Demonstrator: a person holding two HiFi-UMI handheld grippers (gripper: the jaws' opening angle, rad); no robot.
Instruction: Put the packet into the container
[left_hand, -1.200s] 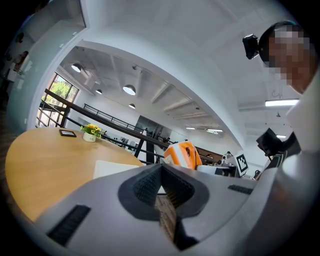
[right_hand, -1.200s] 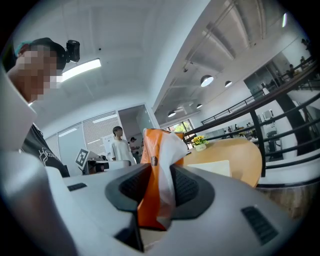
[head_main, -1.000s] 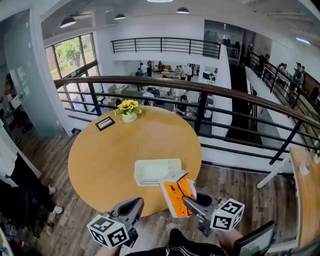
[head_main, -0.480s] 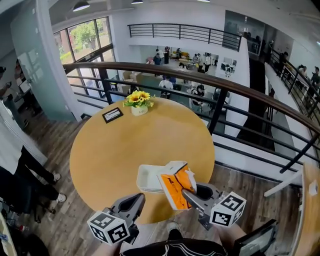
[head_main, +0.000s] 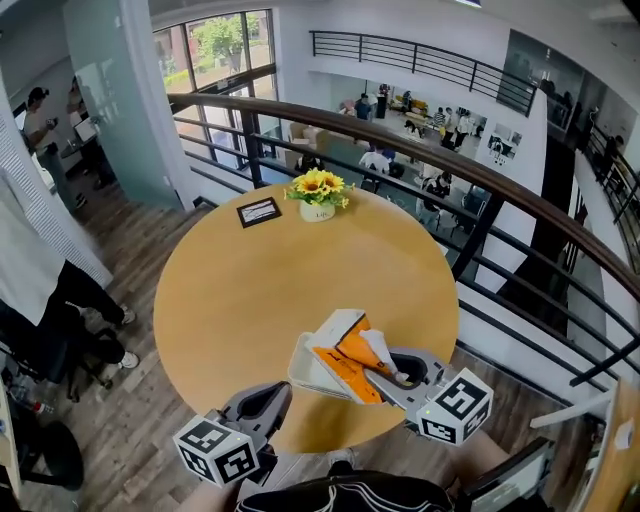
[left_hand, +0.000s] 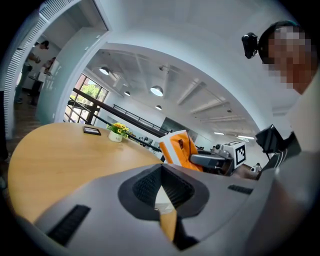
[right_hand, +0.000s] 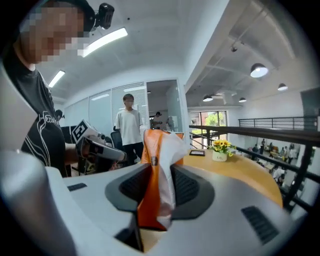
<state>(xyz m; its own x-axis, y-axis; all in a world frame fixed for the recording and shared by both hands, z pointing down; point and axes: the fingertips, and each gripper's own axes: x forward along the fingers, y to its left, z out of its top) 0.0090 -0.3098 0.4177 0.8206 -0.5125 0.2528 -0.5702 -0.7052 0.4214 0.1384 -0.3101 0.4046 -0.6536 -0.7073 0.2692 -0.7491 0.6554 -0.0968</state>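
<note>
An office building, that was, up on an open mezzanine: a round table (head_main: 250, 290) stood beside a dark railing (head_main: 420, 150), and beyond it lay a lower floor busy with people (head_main: 440, 190) at desks. A glass wall (head_main: 110, 90) rose on the left, tall windows (head_main: 215, 45) stood behind, and another railed gallery (head_main: 420, 60) ran above. Round lamps (left_hand: 157, 90) hung overhead. Sunflowers (head_main: 318, 190) and a small sign (head_main: 259, 211) sat near the table's far edge.

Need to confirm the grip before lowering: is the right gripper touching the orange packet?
Touching. The right gripper view shows the right gripper clamped on the orange packet, with a jaw pressing each side.
</note>
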